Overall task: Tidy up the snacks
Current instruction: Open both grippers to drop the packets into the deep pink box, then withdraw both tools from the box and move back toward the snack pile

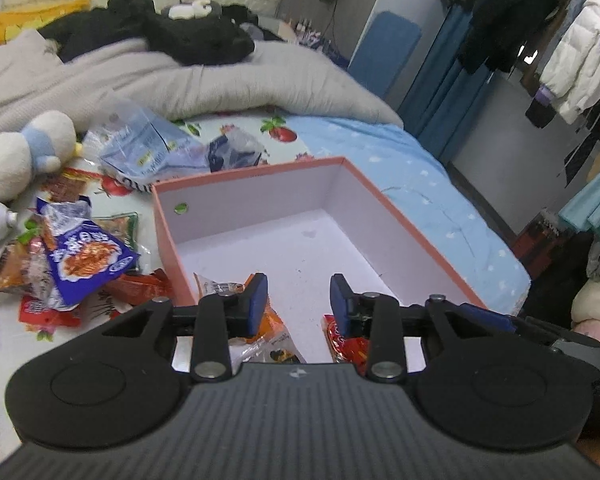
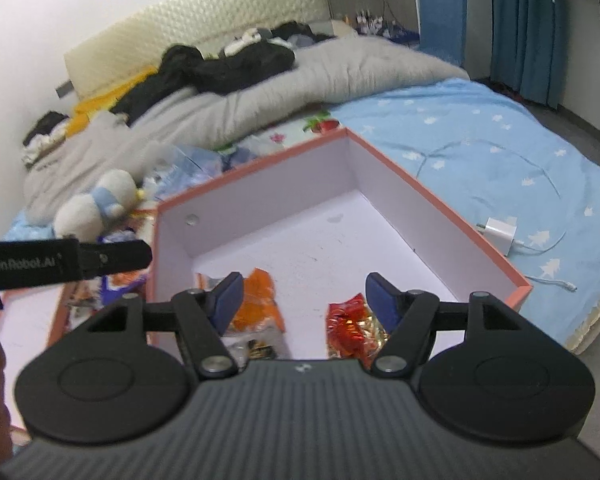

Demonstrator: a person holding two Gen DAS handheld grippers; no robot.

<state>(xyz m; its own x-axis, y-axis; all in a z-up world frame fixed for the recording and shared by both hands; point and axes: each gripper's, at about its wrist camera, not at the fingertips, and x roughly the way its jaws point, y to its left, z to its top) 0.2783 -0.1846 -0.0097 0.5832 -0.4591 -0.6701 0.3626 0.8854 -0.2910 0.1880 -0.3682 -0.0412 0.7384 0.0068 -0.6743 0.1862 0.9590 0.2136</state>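
A pink box point(image 1: 400, 216) with a white inside sits on the bed; it also shows in the right wrist view point(image 2: 440, 216). An orange snack packet point(image 1: 276, 328) point(image 2: 260, 300) and a red snack packet point(image 1: 348, 344) point(image 2: 348, 324) lie on its floor at the near end. My left gripper point(image 1: 299, 300) is open and empty above them. My right gripper point(image 2: 304, 300) is open and empty above the same two packets. A heap of loose snack packets point(image 1: 84, 260) lies on the bed left of the box.
A plush toy point(image 1: 24, 152) and a crumpled grey quilt point(image 1: 180, 84) lie behind the snacks. A white charger with its cable point(image 2: 500, 236) lies on the blue sheet right of the box. The box lid point(image 2: 32, 320) lies at left. Clothes hang at right.
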